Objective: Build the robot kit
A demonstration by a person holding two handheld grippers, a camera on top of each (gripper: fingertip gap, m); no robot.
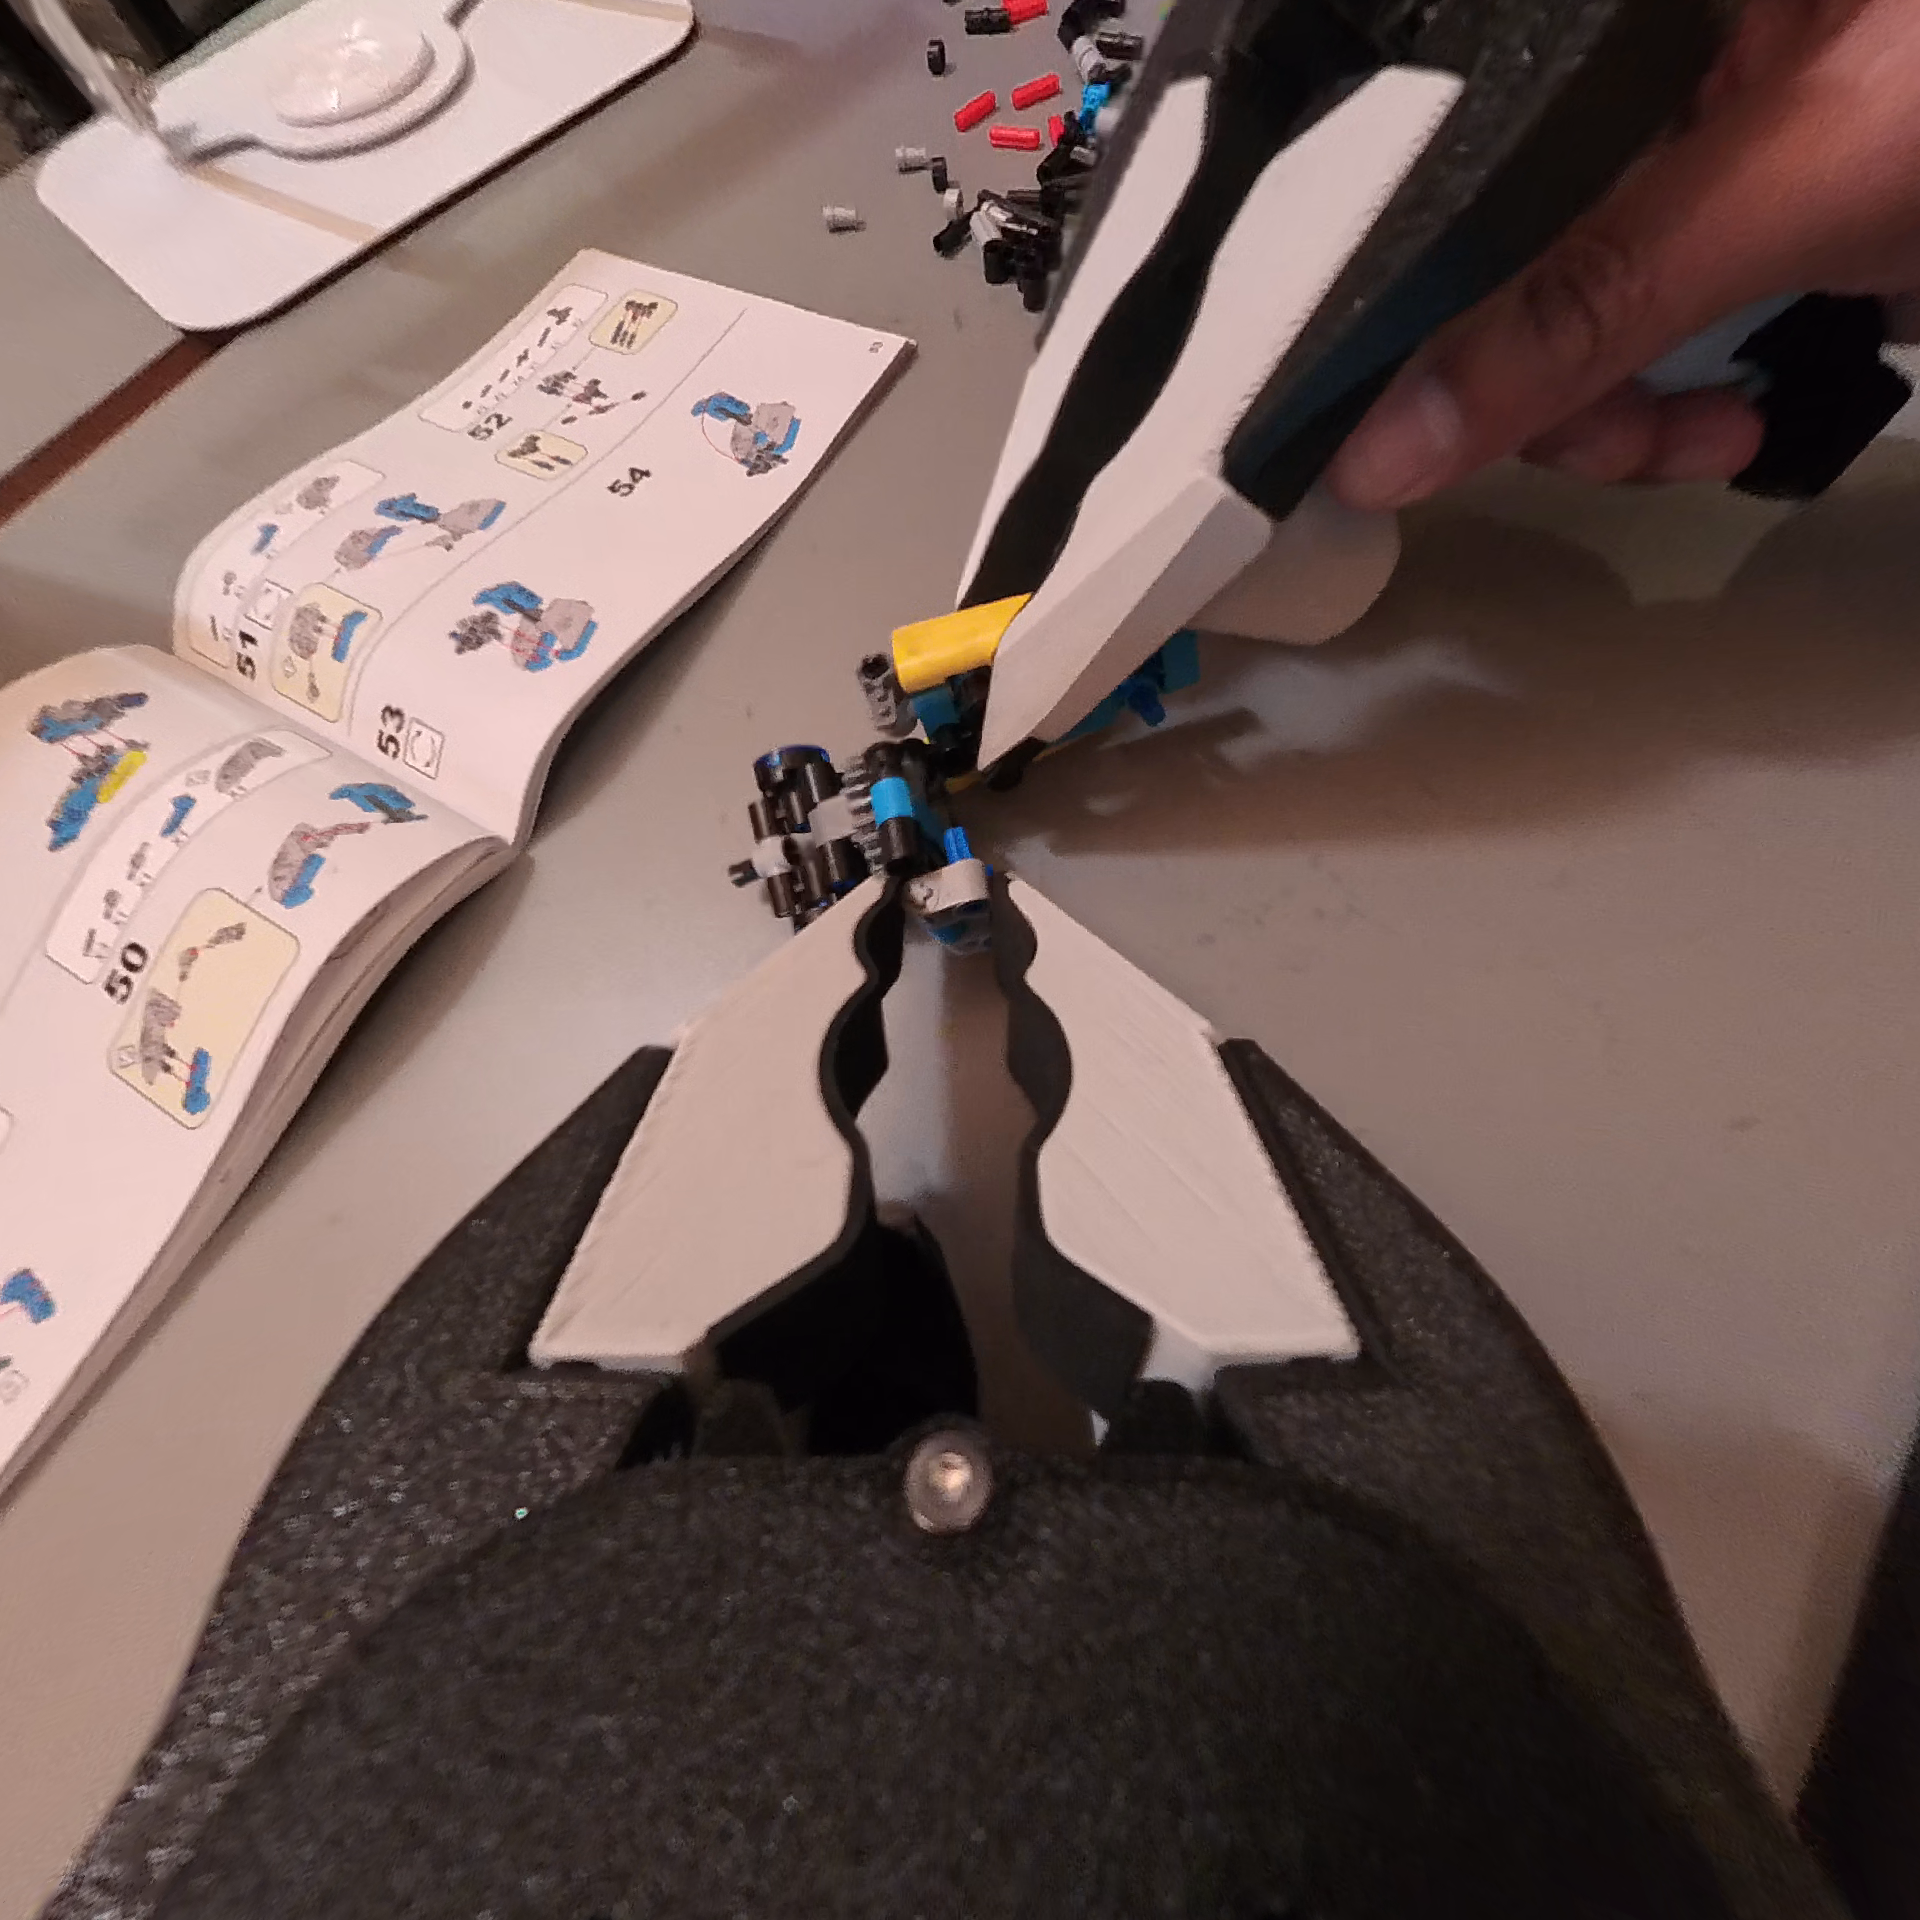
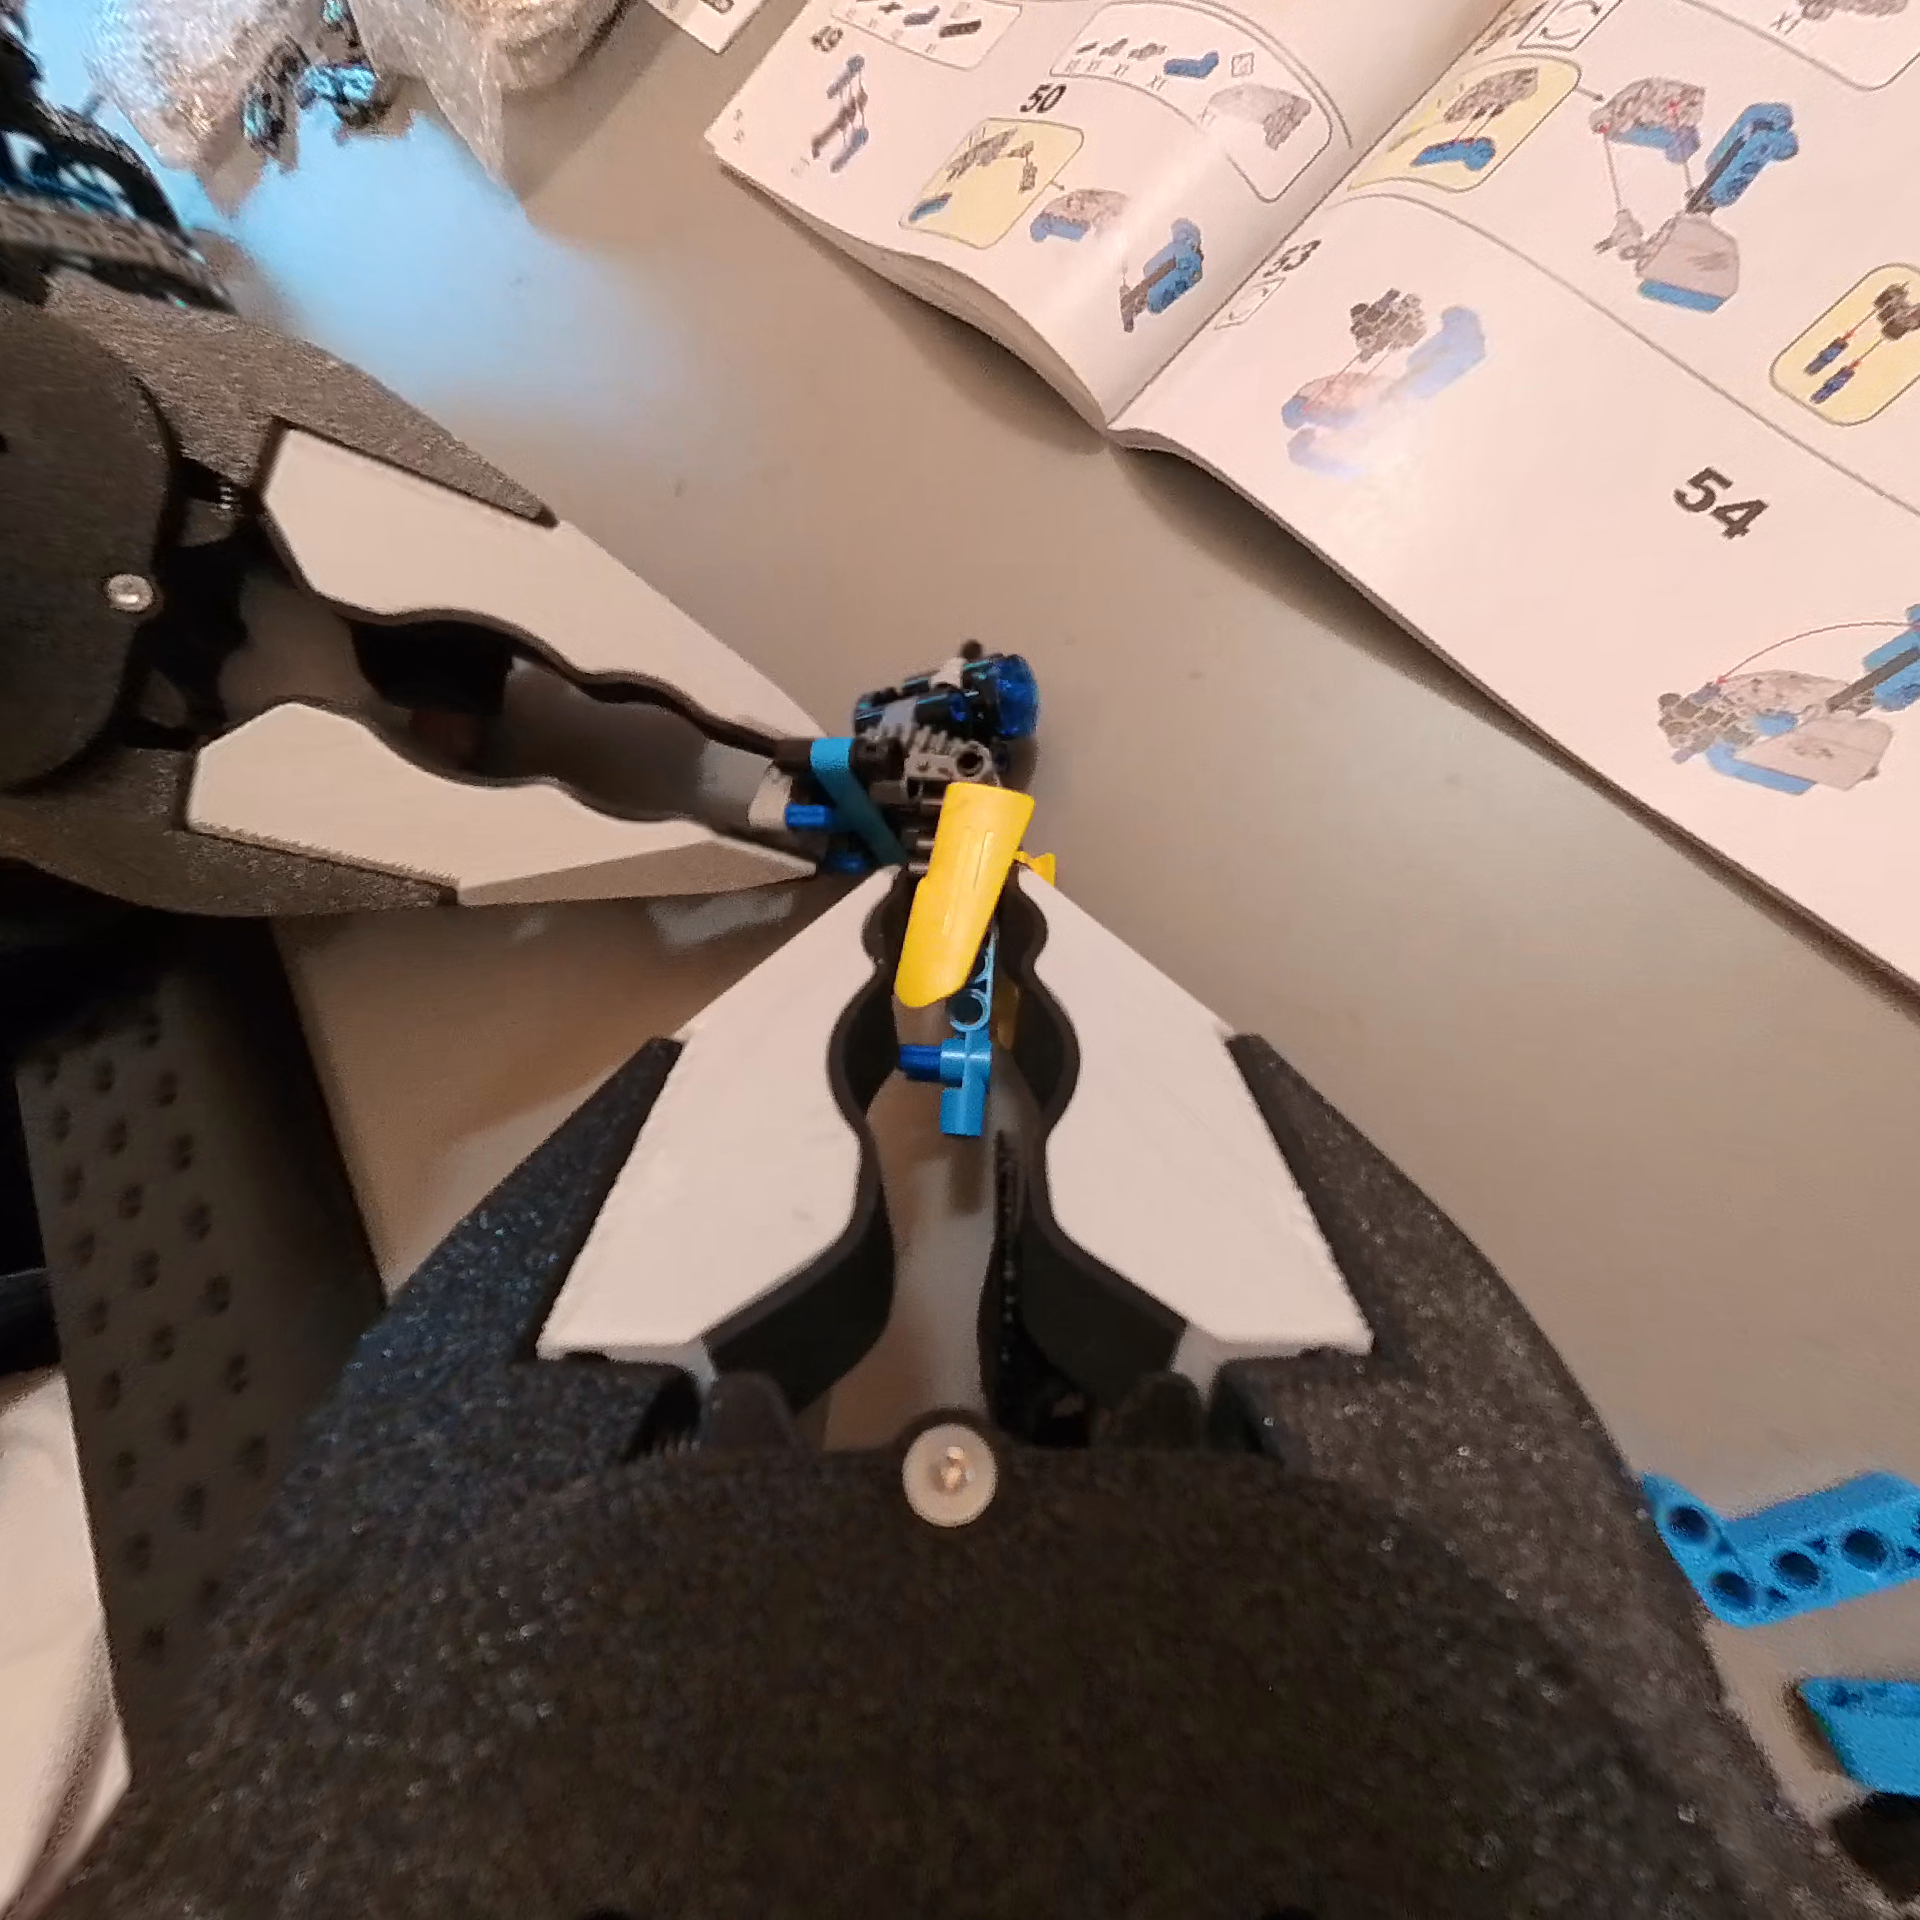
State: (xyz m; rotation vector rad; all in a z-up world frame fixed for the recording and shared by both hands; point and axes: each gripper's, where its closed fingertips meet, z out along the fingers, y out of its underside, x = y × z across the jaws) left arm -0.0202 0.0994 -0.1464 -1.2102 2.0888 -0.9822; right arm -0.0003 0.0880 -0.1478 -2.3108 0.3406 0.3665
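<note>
A small toy-brick assembly [image 1: 842, 821] of black, grey and blue parts is held just above the grey table between both grippers. My left gripper [image 1: 948, 896] is shut on its grey and blue end piece [image 1: 951, 899]. My right gripper [image 2: 956, 883] is shut on the part with the yellow curved panel [image 2: 961, 883] and a blue beam [image 2: 966, 1070]. In the left wrist view the right gripper [image 1: 982, 764] comes in from the upper right, held by a hand [image 1: 1621, 301], with the yellow panel [image 1: 951, 639] at its tips. In the right wrist view the left gripper [image 2: 821, 810] enters from the left.
An open instruction booklet [image 1: 416, 623] lies left of the assembly; it also shows in the right wrist view [image 2: 1455, 312]. Loose red, black and grey pins [image 1: 1008, 135] lie at the back. A white mat [image 1: 343, 135] is at the far left. Blue beams [image 2: 1787, 1548] lie at the right. My left and right fingertips are right by each other.
</note>
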